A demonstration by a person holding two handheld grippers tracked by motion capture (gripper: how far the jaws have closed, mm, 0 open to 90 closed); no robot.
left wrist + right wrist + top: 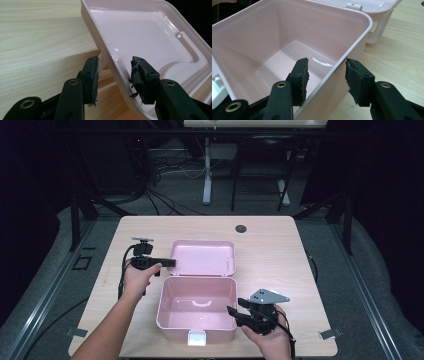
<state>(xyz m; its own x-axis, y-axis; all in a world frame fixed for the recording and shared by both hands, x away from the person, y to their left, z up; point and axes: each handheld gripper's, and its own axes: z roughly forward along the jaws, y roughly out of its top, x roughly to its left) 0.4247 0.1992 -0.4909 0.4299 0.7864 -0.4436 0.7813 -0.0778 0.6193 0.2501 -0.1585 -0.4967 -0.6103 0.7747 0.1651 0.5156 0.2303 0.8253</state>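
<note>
Left tongs [115, 75] open astride lid [150, 37] edge, right tongs [327, 80] open astride box [274, 37] wall

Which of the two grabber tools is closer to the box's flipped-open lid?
Left. The left gripper straddles the lid edge, jaws open; the right gripper straddles the box wall, farther away.

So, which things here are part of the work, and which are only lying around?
Part of the work:
- pink box, open and empty
- its lid, folded back
- left tool, jaws either side of the lid's rim
- right tool, jaws either side of the box's wall

Only around:
- table
- cables on the floor
- desk legs behind
</note>
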